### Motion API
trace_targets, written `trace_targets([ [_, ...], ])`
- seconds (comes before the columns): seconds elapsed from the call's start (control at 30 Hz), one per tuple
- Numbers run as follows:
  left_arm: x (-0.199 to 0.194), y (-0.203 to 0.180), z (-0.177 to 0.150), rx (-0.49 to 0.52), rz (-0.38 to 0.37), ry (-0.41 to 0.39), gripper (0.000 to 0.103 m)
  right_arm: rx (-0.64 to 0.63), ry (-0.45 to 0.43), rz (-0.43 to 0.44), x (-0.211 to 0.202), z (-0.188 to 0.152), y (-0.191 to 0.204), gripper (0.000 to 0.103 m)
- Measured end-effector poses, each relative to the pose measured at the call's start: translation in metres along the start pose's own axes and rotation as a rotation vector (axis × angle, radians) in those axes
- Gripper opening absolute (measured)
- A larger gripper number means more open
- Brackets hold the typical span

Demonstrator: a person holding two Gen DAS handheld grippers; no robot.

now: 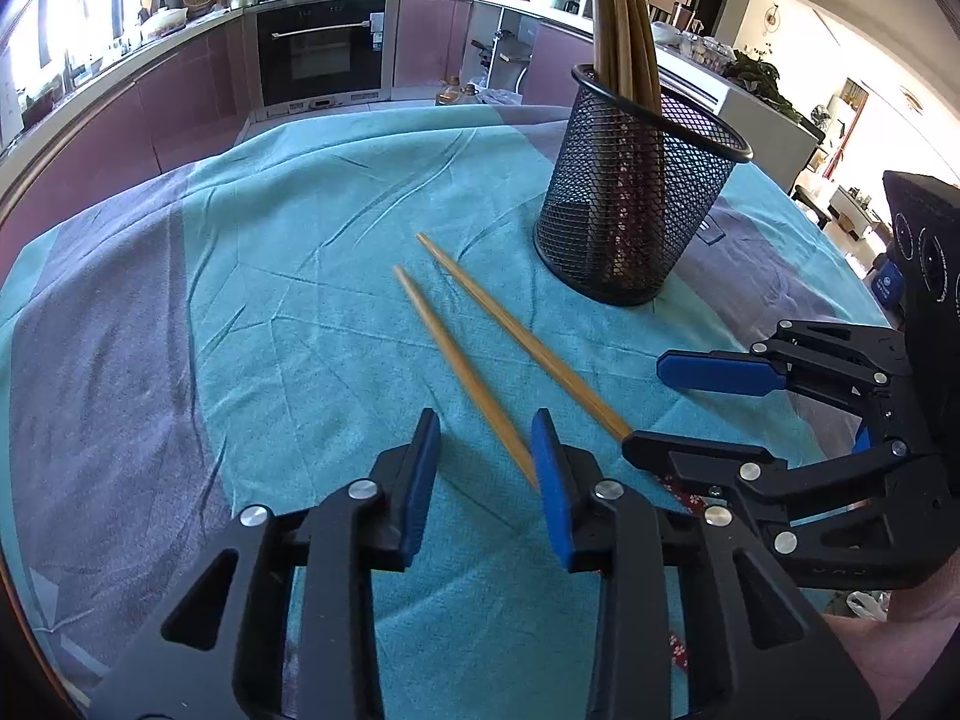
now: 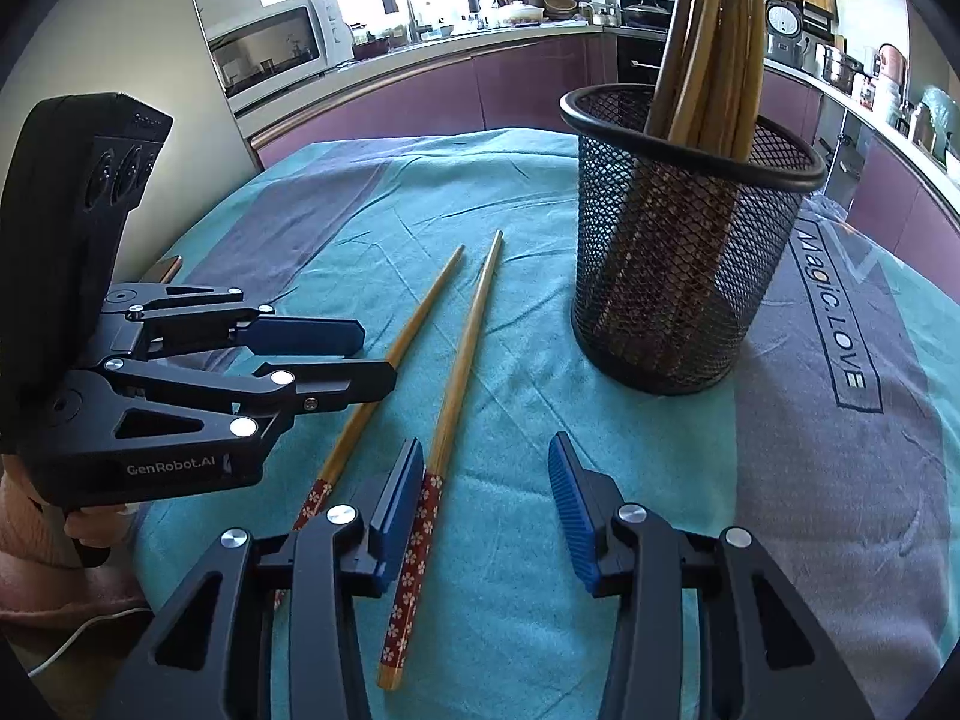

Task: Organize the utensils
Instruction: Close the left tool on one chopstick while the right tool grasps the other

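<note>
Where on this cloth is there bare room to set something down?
Free: the wide stretch of teal cloth left of the two loose chopsticks, and the grey band right of the mesh holder. Crowded: the near middle, where both tongs, left and right, hang over the chopsticks.

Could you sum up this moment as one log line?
two chopsticks on cloth | holder upright | left claw, right claw open

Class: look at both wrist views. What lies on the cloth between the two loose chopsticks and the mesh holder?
Nothing: between the chopsticks and the mesh holder there is only bare teal cloth, clearest in the right wrist view.
</note>
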State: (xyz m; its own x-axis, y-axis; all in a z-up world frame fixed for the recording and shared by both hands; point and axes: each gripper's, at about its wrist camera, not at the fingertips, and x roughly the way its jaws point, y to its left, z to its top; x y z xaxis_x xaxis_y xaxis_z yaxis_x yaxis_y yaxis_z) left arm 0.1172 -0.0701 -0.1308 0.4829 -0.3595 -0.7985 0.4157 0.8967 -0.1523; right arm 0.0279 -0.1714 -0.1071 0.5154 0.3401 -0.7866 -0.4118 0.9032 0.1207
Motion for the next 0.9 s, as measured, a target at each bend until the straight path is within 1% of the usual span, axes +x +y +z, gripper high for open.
trace_targets([
  [0.07,0.001,0.002,0.002,0.0,0.003,0.003,0.024,-0.005,-0.001,-0.001,0.003,0.003,0.001,0.038],
  [0.33,0.004,0.008,0.006,-0.009,0.001,0.009,0.015,-0.02,-0.006,-0.01,0.018,0.019,0.005,0.032],
  [0.5,0.004,0.008,0.008,-0.012,0.022,0.008,0.016,-0.033,-0.009,-0.027,0.023,0.025,0.008,0.027],
  [0.6,0.006,0.008,0.01,-0.015,0.025,0.006,0.016,-0.035,-0.012,-0.035,0.027,0.028,0.01,0.022],
  [0.7,0.007,0.01,0.012,-0.026,0.025,0.006,0.016,-0.015,-0.015,-0.024,0.027,0.029,0.008,0.014],
  [0.73,0.008,0.01,0.013,-0.03,0.024,0.005,0.014,-0.008,-0.016,-0.019,0.027,0.028,0.007,0.01],
  [0.9,0.007,0.012,0.011,-0.05,0.022,0.001,0.012,0.042,-0.023,0.019,0.024,0.025,0.001,0.006],
])
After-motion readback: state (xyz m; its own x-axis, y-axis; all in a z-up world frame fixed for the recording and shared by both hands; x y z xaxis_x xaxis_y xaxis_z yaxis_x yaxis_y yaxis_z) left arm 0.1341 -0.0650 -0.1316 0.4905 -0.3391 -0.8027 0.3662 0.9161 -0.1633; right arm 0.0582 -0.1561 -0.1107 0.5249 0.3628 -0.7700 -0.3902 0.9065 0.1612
